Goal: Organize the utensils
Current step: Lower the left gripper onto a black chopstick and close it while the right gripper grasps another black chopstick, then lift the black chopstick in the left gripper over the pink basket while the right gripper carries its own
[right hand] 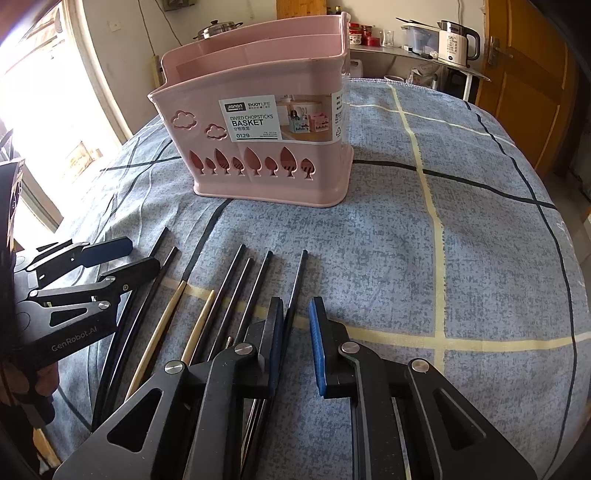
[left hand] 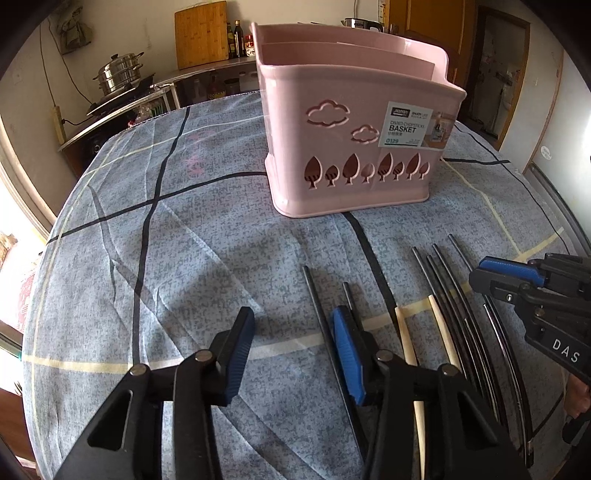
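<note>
A pink divided chopsticks basket stands upright on the table beyond both grippers. Several black chopsticks and two wooden ones lie side by side in front of it. My left gripper is open low over the cloth. One black chopstick passes between its fingers close to the right pad, untouched by the left one. My right gripper is narrowly open around the rightmost black chopstick, which lies against the left pad only. Each gripper shows in the other's view.
A blue checked cloth covers the table, whose edge curves away on both sides. A steel steamer pot and a cutting board stand on a counter behind. A white kettle sits on a shelf near a wooden door.
</note>
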The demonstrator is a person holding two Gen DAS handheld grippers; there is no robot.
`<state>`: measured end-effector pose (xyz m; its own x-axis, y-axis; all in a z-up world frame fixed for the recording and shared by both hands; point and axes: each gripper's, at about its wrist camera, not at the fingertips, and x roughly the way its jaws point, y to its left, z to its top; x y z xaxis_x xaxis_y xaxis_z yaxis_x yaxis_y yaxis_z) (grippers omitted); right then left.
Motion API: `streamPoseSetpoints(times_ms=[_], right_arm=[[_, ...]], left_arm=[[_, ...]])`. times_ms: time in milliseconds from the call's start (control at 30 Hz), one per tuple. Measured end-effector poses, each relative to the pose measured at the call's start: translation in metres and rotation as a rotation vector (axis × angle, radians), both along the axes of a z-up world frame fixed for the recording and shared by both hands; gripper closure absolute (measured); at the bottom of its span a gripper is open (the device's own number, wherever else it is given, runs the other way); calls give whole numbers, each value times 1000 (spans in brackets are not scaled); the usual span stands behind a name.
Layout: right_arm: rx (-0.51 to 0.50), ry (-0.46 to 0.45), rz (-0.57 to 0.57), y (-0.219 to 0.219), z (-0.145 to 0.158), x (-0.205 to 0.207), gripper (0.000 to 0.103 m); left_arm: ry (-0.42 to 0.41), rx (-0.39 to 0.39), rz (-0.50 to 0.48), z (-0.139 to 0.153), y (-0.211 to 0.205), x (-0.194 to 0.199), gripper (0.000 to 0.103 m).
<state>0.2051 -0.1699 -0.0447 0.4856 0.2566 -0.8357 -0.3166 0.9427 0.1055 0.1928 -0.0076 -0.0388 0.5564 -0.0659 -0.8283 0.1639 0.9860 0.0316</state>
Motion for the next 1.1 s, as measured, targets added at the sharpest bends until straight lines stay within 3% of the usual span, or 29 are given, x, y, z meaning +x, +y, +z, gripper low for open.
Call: streamPoseSetpoints(times_ms=[67,133,367,667,1100], right_arm=[[-11,1,-3,2,0,1,91],[-21,0,-4,3,0,2,96],[2,6,-6,0,2,4,96],[50,-27,0,-10,21,0,97],[109,-191,11,-25,94,-27,98]], left_arm=[[3,16,-6,0,-1,6,62],[9,14,-19,0,-3,8,72],[24,-2,-27,3,-11,7,93],[3,-70,-35,20,0,0,94],[-184,-136,-52,110,25,-33,96]])
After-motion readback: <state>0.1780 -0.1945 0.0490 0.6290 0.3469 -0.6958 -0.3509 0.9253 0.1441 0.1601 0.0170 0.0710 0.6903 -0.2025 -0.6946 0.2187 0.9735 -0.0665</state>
